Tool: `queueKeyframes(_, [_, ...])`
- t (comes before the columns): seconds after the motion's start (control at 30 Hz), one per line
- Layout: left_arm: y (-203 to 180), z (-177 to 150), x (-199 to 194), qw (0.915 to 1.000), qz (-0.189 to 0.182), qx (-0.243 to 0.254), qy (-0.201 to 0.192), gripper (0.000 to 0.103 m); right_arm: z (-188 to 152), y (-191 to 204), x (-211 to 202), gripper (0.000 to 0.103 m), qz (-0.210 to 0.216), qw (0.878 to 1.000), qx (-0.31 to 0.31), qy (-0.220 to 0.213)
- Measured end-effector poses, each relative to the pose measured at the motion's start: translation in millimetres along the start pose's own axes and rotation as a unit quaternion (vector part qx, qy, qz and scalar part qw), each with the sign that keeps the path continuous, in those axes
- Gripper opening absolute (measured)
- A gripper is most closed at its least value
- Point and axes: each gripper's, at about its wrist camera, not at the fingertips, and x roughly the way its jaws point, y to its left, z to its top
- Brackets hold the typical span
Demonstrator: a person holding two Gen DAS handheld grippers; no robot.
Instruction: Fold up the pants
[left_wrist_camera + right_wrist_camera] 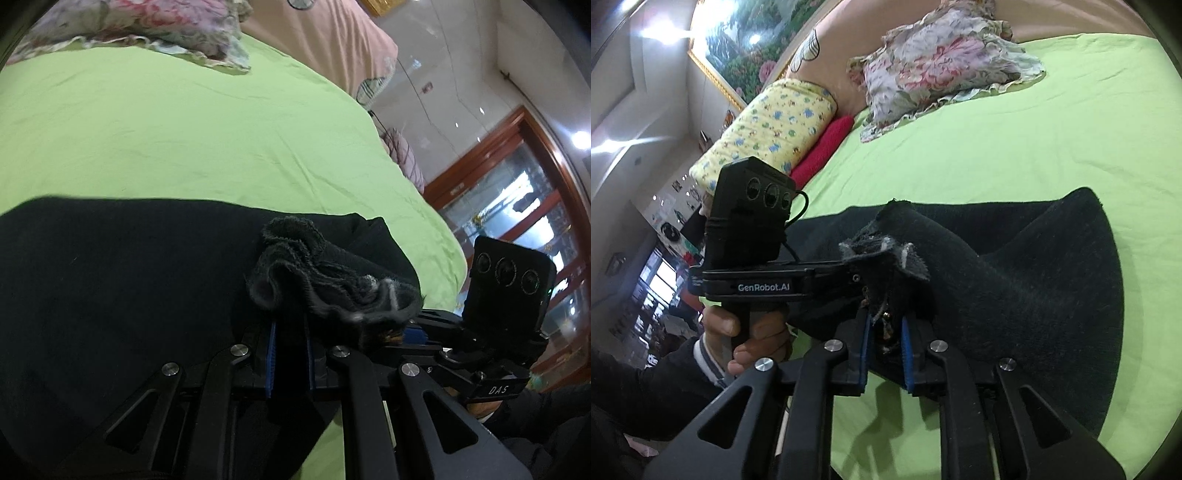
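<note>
1. Black pants (110,288) lie on the green bed (184,140), lower half of frame.
2. Left gripper (290,354) jaws pinch a bunched edge.
3. Right gripper (886,354) jaws grip edge too, w/ some slack.
4. Fold underway; flattening left.

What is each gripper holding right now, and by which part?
Both grip the black pants: left gripper pinches a bunched edge; right gripper has a frayed edge between its pads.

Beyond the pants (110,295), green sheet (184,140) lies bare (floral pillow (147,26) far off).
</note>
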Motion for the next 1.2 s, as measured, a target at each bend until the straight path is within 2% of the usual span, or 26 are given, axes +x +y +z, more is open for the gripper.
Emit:
queueKeyframes(0.17, [9, -7, -19, 0.9993, 0.021, -0.021, -0.022, 0.01, -2, 10, 4, 0.043, 0.007, 1.0, -0.018, 0.006])
queueKeyframes(0.23, [15, -11, -27, 0.9987, 0.022, -0.034, -0.032, 0.01, -2, 14, 6, 0.046, 0.006, 1.0, -0.025, 0.009])
queueKeyframes(0.47, [34, -35, -62, 0.9923, 0.04, -0.091, -0.074, 0.01, 0, 17, 11, 0.046, 0.029, 0.999, -0.016, 0.021])
queueKeyframes(0.73, [37, -55, -99, 0.9829, 0.051, -0.128, -0.122, 0.01, 9, 35, 13, 0.046, 0.057, 0.998, -0.028, 0.021])
queueKeyframes(0.9, [41, -69, -121, 0.9754, 0.044, -0.156, -0.149, 0.01, 16, 47, 19, 0.046, 0.069, 0.997, -0.041, 0.024])
queueKeyframes(1.2, [54, -98, -152, 0.9603, 0.065, -0.199, -0.185, 0.01, 25, 64, 34, 0.047, 0.081, 0.994, -0.058, 0.036])
